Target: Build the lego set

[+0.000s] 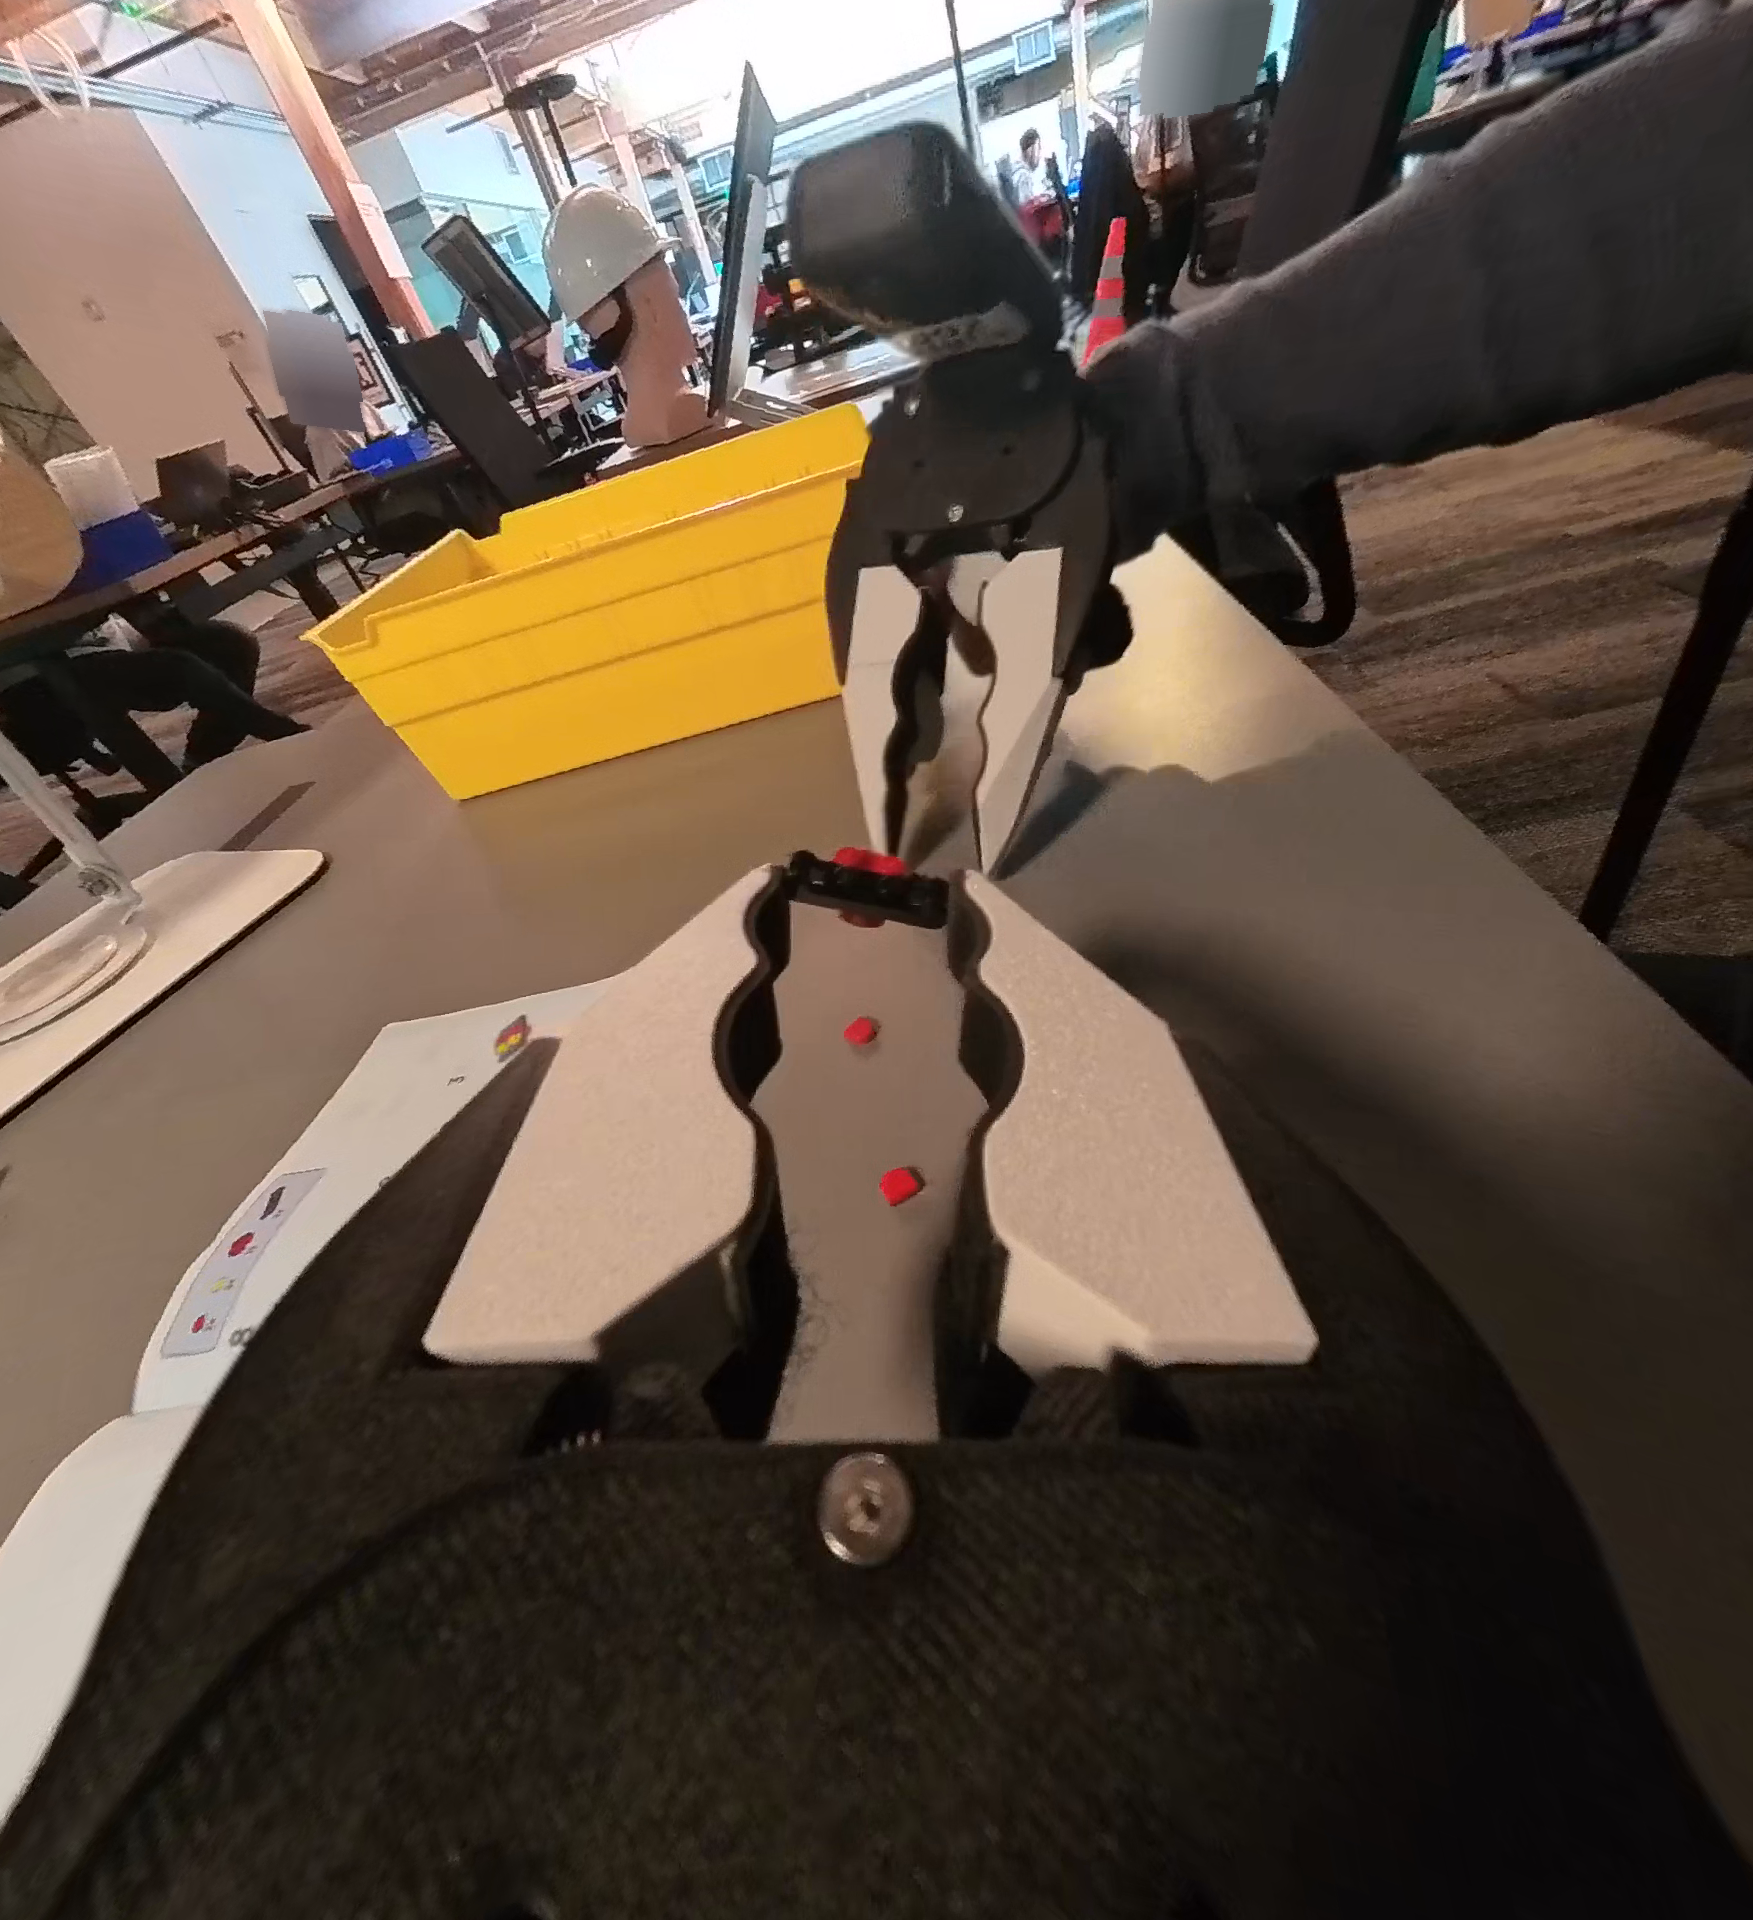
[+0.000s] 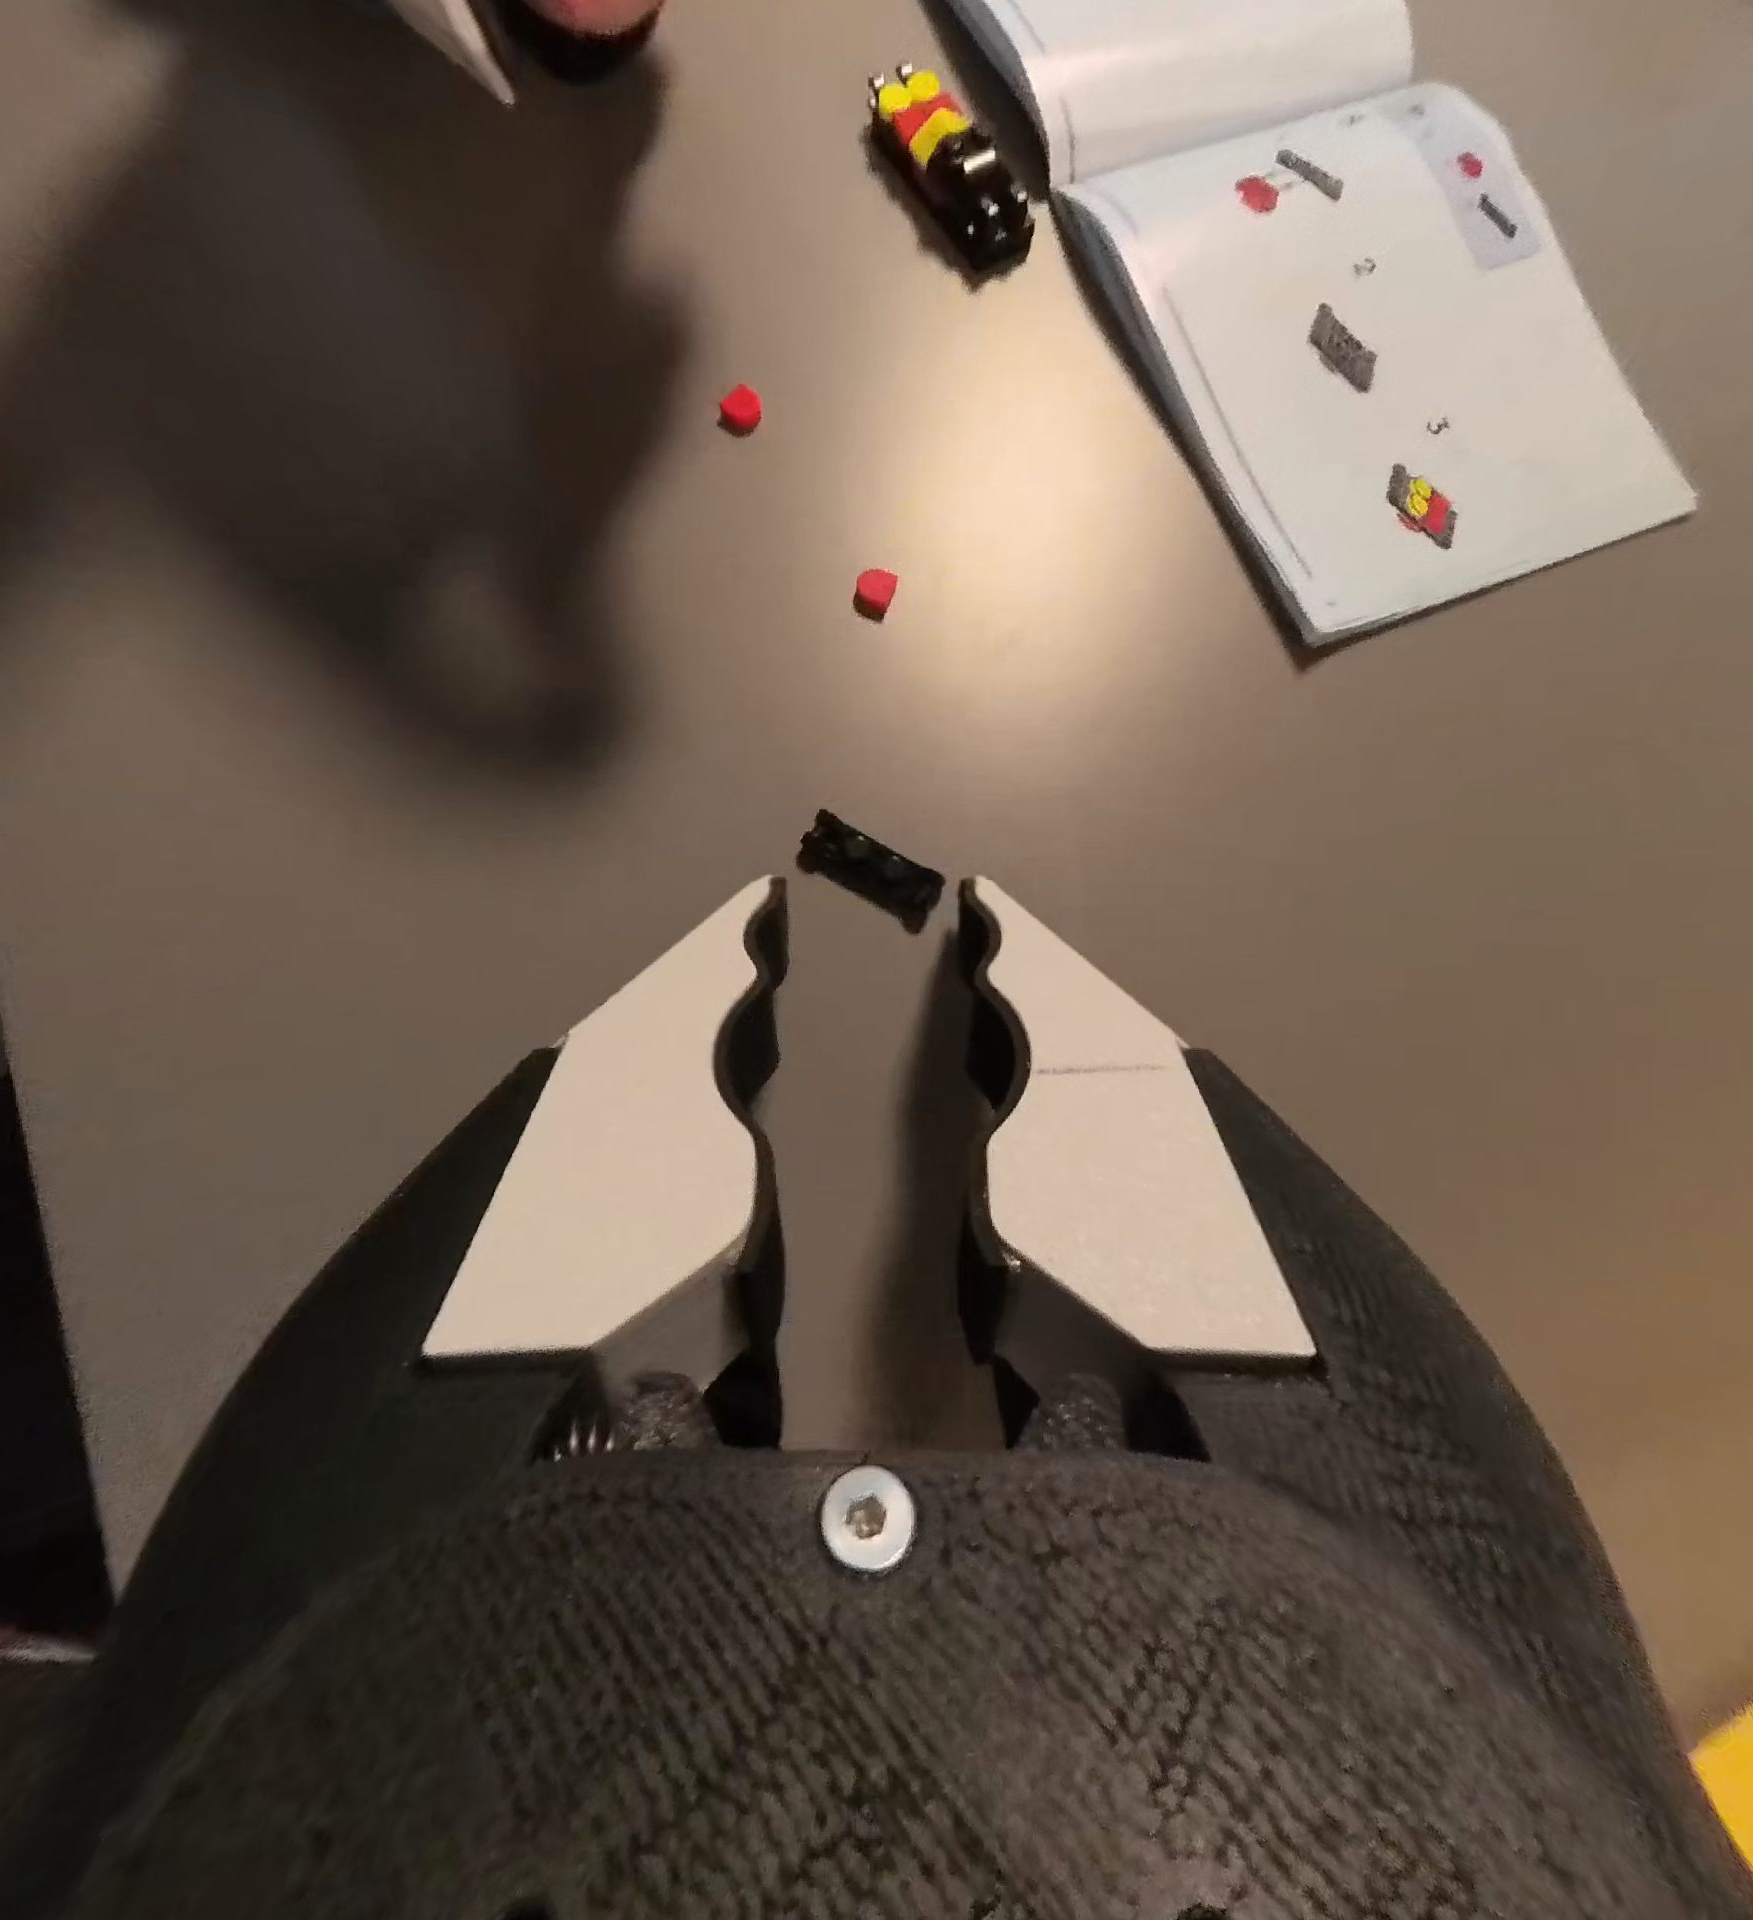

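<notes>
my left gripper [image 1: 870, 896] pinches a black plate [image 1: 870, 894] with red pieces; my right gripper [image 2: 870, 883] hangs with jaws apart over another black plate [image 2: 870, 869] on the desk [image 2: 1163, 935].

Open-plan workshop/lab space. Exposed wooden ceiling beams [image 1: 300, 135], rows of dark desks with tilted black monitors [image 1: 482, 275] far left. White hard hat [image 1: 597, 244] on a tan mannequin head [image 1: 659, 358] far centre, orange-and-grey traffic cone [image 1: 1111, 301] far right. Yellow plastic parts bin [image 1: 602, 634] on the grey matte worktable [image 1: 1371, 987], patterned grey carpet [image 1: 1578, 644] at right.
</notes>
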Demonstrator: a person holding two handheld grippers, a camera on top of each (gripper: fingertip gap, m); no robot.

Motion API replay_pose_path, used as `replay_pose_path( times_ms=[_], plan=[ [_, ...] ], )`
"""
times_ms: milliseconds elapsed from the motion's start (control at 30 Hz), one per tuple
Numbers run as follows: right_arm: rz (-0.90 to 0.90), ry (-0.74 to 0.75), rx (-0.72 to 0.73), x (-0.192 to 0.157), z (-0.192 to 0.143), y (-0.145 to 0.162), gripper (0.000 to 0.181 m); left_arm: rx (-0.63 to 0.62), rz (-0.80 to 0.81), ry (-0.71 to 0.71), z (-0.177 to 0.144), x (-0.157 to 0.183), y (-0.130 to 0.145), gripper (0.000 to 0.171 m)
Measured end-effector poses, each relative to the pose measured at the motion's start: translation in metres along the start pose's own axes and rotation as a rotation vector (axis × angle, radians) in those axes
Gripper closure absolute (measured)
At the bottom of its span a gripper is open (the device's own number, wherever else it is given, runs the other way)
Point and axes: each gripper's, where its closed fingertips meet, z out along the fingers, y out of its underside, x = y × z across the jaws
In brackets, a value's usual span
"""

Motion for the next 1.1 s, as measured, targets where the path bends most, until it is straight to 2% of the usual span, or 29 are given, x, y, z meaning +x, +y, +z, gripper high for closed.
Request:
replay_pose_path(
  times_ms=[100, 200, 333, 500, 667, 800, 867, 933, 1000, 1100],
  plan=[
    [0.087, -0.004, 0.036, 0.004, 0.005, -0.002, 0.141, 0.007, -0.017, 0.009, -0.001, -0.001, -0.001, 0.142],
    [0.195, 0.114, 0.06, 0.012, 0.003, -0.004, 0.135, 0.005, -0.026, 0.0, -0.001, -0.002, 0.0, 0.142],
    [0.251, 0.29, 0.036, 0.006, 0.003, 0.0, 0.138, -0.009, -0.015, -0.004, 0.001, -0.002, 0.001, 0.142],
    [0.281, 0.392, 0.052, 0.003, 0.006, -0.003, 0.147, -0.007, -0.019, -0.001, 0.001, -0.002, 0.001, 0.142],
    [0.267, 0.38, 0.053, 0.0, 0.008, -0.004, 0.156, -0.008, -0.019, 0.0, 0.001, -0.002, 0.001, 0.142],
    [0.21, 0.289, 0.069, -0.002, 0.011, -0.009, 0.157, -0.007, -0.016, 0.008, 0.001, 0.0, 0.001, 0.142],
    [0.154, 0.236, 0.14, -0.006, 0.009, -0.026, 0.174, 0.0, -0.015, 0.024, 0.0, 0.002, 0.0, 0.142],
    [0.088, 0.209, 0.213, -0.009, 0.002, -0.051, 0.173, 0.021, -0.017, 0.053, -0.001, 0.005, -0.003, 0.142],
    [0.038, 0.204, 0.177, -0.009, 0.002, -0.06, 0.17, 0.038, -0.025, 0.062, -0.002, 0.007, -0.005, 0.142],
    [0.065, 0.205, 0.068, -0.001, 0.01, -0.049, 0.165, 0.016, -0.038, -0.011, -0.001, -0.003, -0.003, 0.142]
  ],
)
